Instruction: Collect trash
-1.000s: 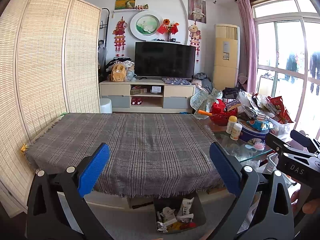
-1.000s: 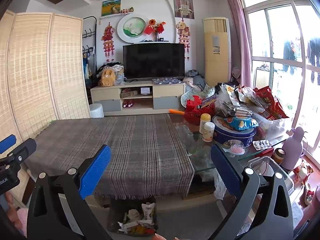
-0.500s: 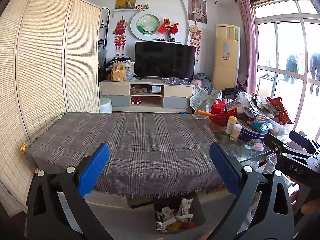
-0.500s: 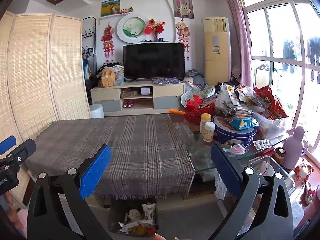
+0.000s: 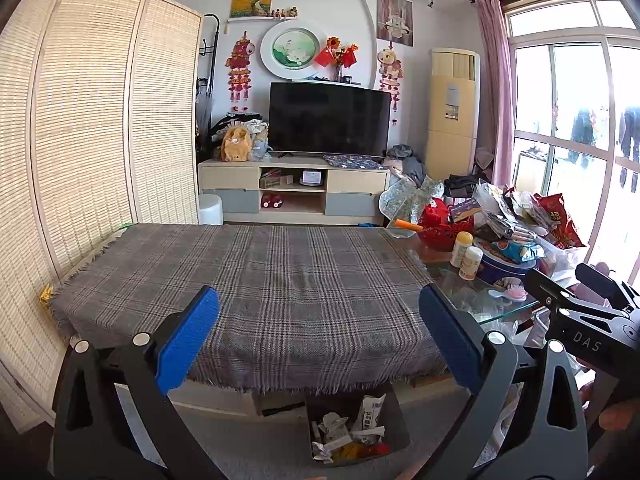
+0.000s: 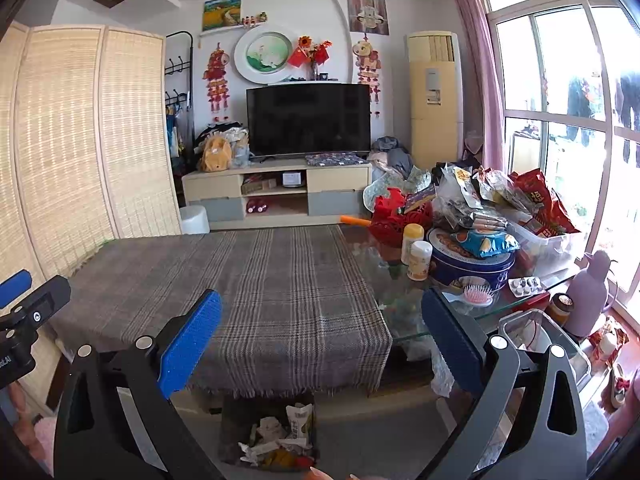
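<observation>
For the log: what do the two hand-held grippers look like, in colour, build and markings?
Both match. The left hand-held gripper and right hand-held gripper each have black triangular finger frames with cut-out openings, silver rivets and ribbed blue pads. The right one's black body, seen from the left wrist view, bears white letters "DAS". No cables visible.

Cloth (image 5: 280, 288): woven grey plaid, matt, rough, frayed fringe at the near edge. Right of cloth, table (image 6: 404, 300) top is clear glossy glass. Bin (image 5: 356, 432) below cloth's near edge: dark, matt, holding crumpled paper and glossy wrappers. Left gripper (image 5: 318, 340) and right gripper (image 6: 320, 340): matt black plastic frames, textured blue pads, shiny metal rivets. Screen (image 5: 80, 140) left of cloth: woven reed, pale wood frame. Tin (image 6: 472, 266) right of cloth: glossy blue metal.
</observation>
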Motion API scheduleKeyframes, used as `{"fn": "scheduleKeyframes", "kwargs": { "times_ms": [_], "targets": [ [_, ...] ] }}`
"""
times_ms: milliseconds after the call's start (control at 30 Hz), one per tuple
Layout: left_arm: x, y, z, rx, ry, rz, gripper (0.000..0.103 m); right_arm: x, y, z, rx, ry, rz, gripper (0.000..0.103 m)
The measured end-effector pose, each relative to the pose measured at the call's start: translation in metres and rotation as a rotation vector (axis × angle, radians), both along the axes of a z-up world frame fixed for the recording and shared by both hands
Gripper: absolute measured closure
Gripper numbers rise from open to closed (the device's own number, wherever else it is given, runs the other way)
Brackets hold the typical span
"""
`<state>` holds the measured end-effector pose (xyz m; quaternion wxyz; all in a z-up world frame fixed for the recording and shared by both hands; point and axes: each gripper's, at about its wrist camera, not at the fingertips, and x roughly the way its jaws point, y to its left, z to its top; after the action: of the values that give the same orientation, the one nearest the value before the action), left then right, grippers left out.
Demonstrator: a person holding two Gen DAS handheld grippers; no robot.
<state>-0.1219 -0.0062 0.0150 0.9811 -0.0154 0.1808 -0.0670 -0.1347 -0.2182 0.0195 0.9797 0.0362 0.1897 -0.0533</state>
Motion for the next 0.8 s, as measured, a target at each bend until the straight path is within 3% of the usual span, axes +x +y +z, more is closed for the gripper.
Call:
{"fn": "scheduleKeyframes", "kwargs": {
  "times_ms": [800],
  "targets": [
    [-0.0004,-0.0023,-0.0005,0.003,0.007,-0.001,0.008,0.0004,0.0033,-0.0007,0.002,0.008,-0.007,0.003]
  ]
}}
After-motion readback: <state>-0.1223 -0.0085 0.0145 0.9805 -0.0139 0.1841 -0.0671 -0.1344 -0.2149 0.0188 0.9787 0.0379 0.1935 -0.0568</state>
